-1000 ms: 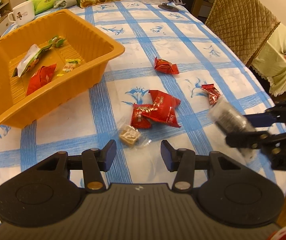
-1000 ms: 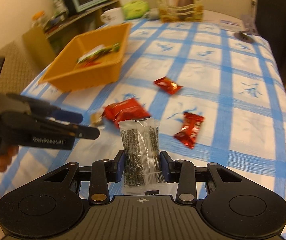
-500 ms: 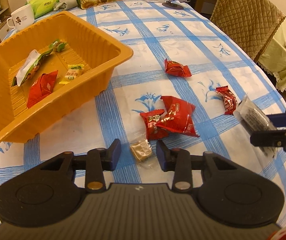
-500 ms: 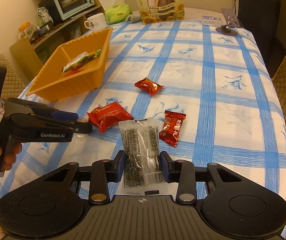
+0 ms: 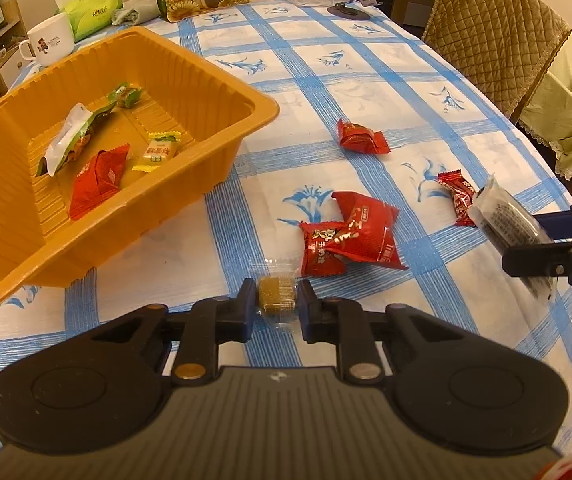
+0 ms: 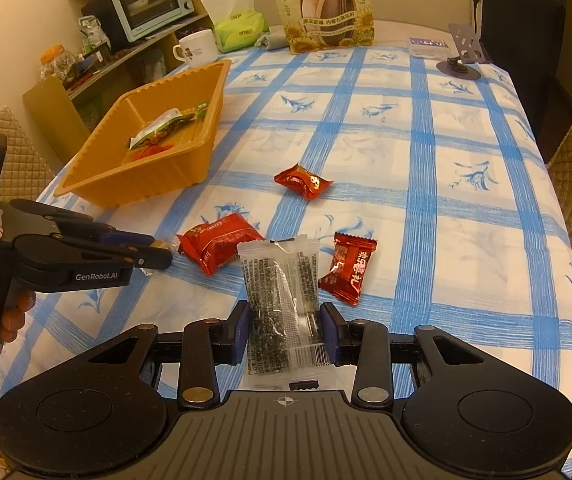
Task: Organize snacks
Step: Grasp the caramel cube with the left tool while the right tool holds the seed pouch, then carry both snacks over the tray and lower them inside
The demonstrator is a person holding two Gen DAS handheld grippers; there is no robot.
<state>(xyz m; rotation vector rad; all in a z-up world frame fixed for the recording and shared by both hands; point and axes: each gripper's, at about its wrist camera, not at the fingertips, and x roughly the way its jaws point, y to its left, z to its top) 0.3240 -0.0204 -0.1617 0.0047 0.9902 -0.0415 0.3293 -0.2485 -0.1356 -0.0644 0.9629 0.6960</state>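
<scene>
The left gripper (image 5: 277,307) has its fingers clamped on a brown candy (image 5: 277,300) at the worktop's near edge. The tray (image 5: 221,80) lies ahead and to its left. The right gripper (image 6: 285,330) grips a dark packet (image 6: 279,300), farther from the tray.

White mug (image 6: 196,47), tissue pack (image 6: 238,28), toaster oven (image 6: 149,1), phone stand (image 6: 462,52).

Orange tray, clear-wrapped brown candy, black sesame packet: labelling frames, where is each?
orange tray (image 5: 263,106), left wrist view, near corner of rim.
clear-wrapped brown candy (image 5: 277,293), left wrist view, brown block.
black sesame packet (image 6: 273,304), right wrist view, dark filling.
</scene>
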